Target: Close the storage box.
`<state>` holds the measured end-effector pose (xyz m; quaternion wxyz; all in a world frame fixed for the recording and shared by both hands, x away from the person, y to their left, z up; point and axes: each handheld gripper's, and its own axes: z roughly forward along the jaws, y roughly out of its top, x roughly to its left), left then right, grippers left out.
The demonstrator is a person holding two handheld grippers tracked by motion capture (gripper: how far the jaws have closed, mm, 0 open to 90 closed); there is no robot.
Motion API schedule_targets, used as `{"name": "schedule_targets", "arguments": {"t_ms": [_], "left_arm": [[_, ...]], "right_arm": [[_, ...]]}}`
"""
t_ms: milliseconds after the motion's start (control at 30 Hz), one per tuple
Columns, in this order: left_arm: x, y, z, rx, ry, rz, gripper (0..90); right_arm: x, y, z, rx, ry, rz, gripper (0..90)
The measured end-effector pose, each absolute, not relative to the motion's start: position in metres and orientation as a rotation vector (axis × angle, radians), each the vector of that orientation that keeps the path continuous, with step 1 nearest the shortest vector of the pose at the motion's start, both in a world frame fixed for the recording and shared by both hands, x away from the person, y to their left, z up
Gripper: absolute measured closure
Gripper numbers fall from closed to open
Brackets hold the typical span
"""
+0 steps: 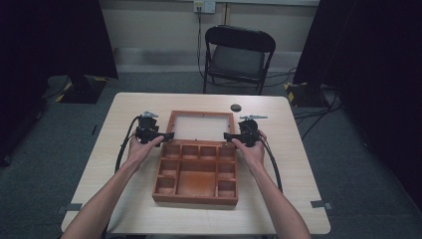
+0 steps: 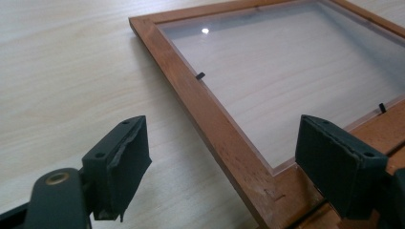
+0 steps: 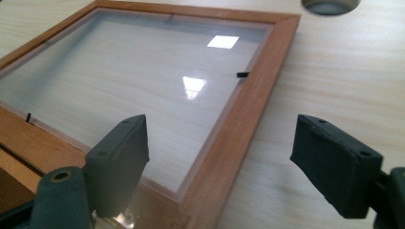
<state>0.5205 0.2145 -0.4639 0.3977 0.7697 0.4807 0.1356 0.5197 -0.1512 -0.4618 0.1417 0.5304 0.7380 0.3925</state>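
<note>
- Where the wooden box (image 1: 196, 179) lies open between both grippers, its compartments look empty, though dim.
- Left gripper (image 2: 222, 164) and right gripper (image 3: 217, 164) gape wide astride the glazed lid's (image 1: 201, 124) side rails, gripping nothing.

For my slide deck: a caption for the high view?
Two hand-held grippers, left and right, open at the glazed lid of a wooden box.

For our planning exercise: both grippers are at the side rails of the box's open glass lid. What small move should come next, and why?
Probably close both grippers on the lid's side rails. The left gripper and the right gripper each straddle a rail with jaws open and pads clear of the wood. The lid lies flat on the table behind the box.
</note>
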Motion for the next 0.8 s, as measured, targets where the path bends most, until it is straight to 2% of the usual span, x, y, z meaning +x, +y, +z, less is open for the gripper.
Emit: {"name": "schedule_targets", "arguments": {"t_ms": [167, 300, 733, 800], "left_arm": [[0.522, 0.21, -0.467, 1.929, 1.256, 0.266, 19.1], [0.522, 0.203, -0.467, 1.931, 1.271, 0.283, 19.3], [0.529, 0.193, -0.469, 1.935, 1.292, 0.204, 16.5], [0.531, 0.196, -0.472, 1.905, 1.303, 0.157, 16.4]], "right_arm": [[0.527, -0.145, -0.471, 1.573, 2.147, 1.147, 16.1], [0.531, -0.147, -0.477, 1.658, 2.129, 1.21, 15.0], [0.536, -0.136, -0.479, 1.707, 2.181, 1.219, 10.8], [0.538, -0.137, -0.48, 1.74, 2.197, 1.235, 10.8]]}}
